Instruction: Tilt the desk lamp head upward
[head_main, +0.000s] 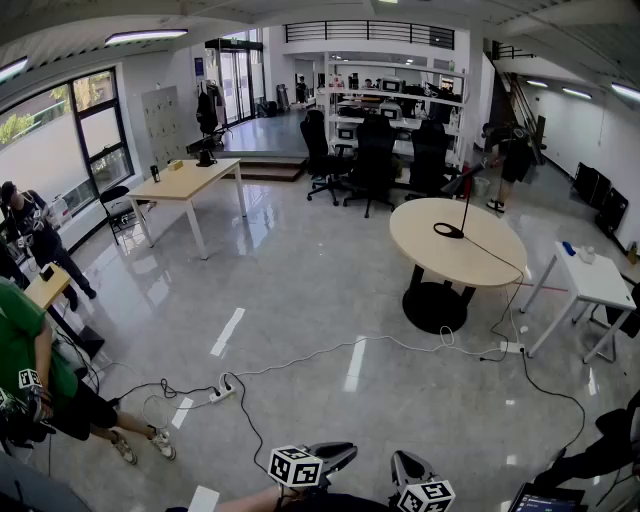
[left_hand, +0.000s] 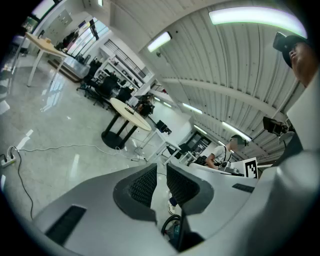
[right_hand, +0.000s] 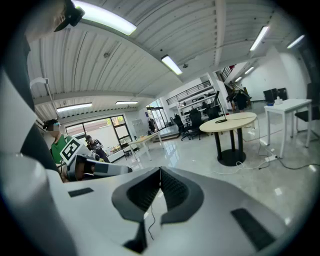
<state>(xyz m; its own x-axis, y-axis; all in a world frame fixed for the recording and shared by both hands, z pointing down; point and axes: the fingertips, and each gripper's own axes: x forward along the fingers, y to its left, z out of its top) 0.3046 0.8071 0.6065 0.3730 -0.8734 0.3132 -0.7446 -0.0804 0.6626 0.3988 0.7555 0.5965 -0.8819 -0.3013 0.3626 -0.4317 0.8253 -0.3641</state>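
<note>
Head view: lamp (head_main: 449, 231) stands on the round table (head_main: 480, 265), near its far-left edge, thin stalk rising from a dark base. Head too small to read the tilt. L gripper (head_main: 335, 455) and R gripper (head_main: 405, 468) sit at the bottom edge of frame, well apart from the table, with open floor and cables (head_main: 300, 360) between.

Left gripper view: L gripper (left_hand: 161, 172) has jaws drawn in to a thin slit w/ nothing between the pads, so it's empty. It's pointing across the hall; table (left_hand: 131, 111) is far off and the lamp can't be made out there.

Right gripper view: R gripper (right_hand: 160, 172) has jaw tips touching and holds nothing. Table (right_hand: 227, 121) is in the distance at right, w/ a small dark shape on it that's prob. the lamp (right_hand: 222, 119).

Progress: by my read, not started. Lamp untouched, neither gripper near it. Everything's still to do: get to the table, open a jaw, take the lamp head, tip it up.
</note>
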